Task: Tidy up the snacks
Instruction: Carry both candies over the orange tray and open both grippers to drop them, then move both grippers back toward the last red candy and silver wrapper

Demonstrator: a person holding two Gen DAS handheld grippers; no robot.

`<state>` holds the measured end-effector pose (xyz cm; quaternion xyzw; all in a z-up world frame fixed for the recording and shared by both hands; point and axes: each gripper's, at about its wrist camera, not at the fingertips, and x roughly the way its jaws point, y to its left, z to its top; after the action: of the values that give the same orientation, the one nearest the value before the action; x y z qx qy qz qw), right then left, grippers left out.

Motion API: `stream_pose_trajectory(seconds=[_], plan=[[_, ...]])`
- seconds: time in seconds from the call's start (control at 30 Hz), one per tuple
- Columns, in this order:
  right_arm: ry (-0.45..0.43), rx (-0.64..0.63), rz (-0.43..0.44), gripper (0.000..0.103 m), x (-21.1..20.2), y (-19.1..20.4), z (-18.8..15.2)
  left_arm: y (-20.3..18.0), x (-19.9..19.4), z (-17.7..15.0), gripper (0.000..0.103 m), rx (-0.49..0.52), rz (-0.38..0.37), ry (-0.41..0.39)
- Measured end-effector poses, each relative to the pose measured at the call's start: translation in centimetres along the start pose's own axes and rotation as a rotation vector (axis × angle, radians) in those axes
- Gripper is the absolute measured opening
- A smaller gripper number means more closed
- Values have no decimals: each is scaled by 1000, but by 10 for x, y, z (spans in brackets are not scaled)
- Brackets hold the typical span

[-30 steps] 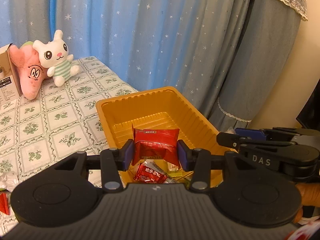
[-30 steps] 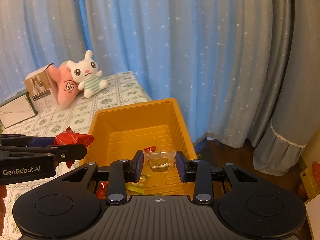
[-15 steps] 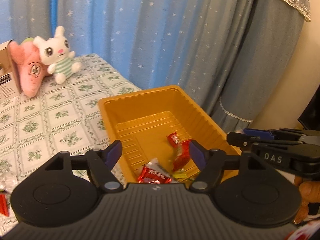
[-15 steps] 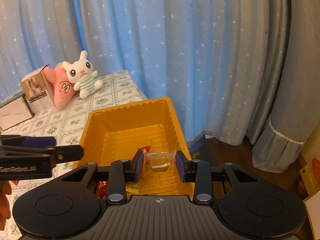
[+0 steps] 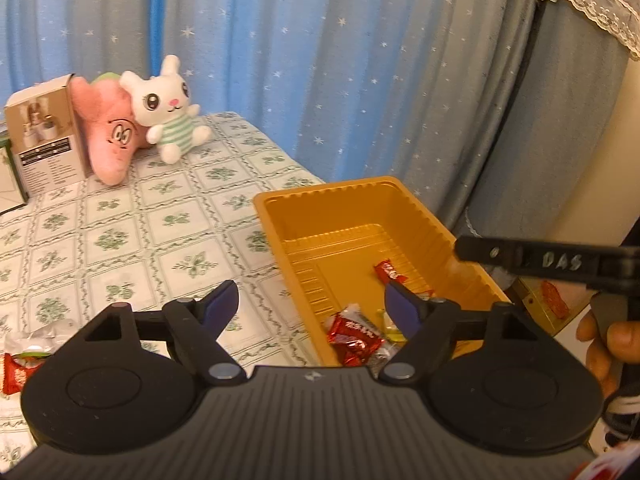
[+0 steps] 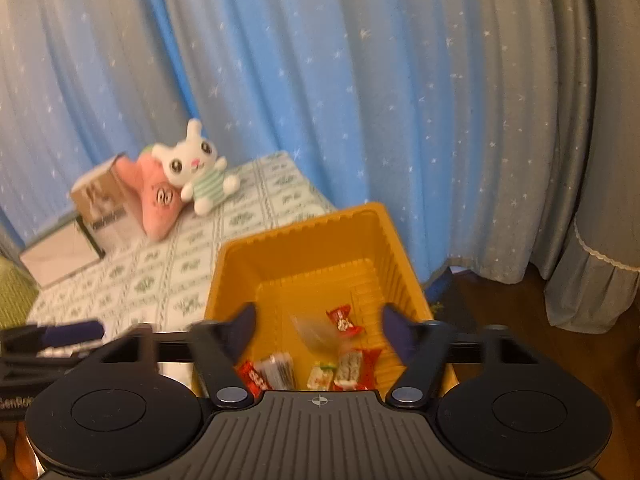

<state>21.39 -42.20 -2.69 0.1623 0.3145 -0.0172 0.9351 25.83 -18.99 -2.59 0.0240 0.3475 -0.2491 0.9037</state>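
Observation:
An orange plastic tray [image 5: 328, 188] [image 6: 300, 226] stands at the table's right edge and holds several wrapped snacks. Among them are a small red candy [image 5: 390, 272] [image 6: 342, 320] and a red packet [image 5: 354, 336]. My left gripper [image 5: 312, 300] hangs over the tray's near left corner, its jaws opening with nothing between them. My right gripper [image 6: 320, 320] is above the tray's near end, jaws opening. A clear packet [image 6: 316, 330], blurred, drops free between its fingers. Each gripper shows at the edge of the other's view.
Two plush toys [image 5: 160, 112] and a cardboard box [image 5: 44, 128] sit at the back of the green-patterned tablecloth [image 5: 120, 224]. More wrapped snacks [image 5: 24, 356] lie on the cloth at the near left. Starry curtains [image 5: 320, 60] hang behind. A hand [image 5: 600, 340] holds the right gripper.
The left gripper opened and dropped its red packet into the tray, then shifted left. The right gripper, shut on a clear packet until half a second ago, has opened and the packet is falling.

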Motion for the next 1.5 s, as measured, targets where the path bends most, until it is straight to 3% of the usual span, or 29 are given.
stream_pose_trajectory(seconds=[0.53, 1.0, 1.5], plan=[[13, -5, -49, 71, -47, 18, -10, 22, -73, -18, 85, -58, 98, -60], [13, -106, -4, 71, -69, 76, -18, 56, -137, -35, 85, -111, 189, -92], [15, -175, 55, 71, -64, 126, -18, 85, -163, -48, 87, -134, 251, -94]])
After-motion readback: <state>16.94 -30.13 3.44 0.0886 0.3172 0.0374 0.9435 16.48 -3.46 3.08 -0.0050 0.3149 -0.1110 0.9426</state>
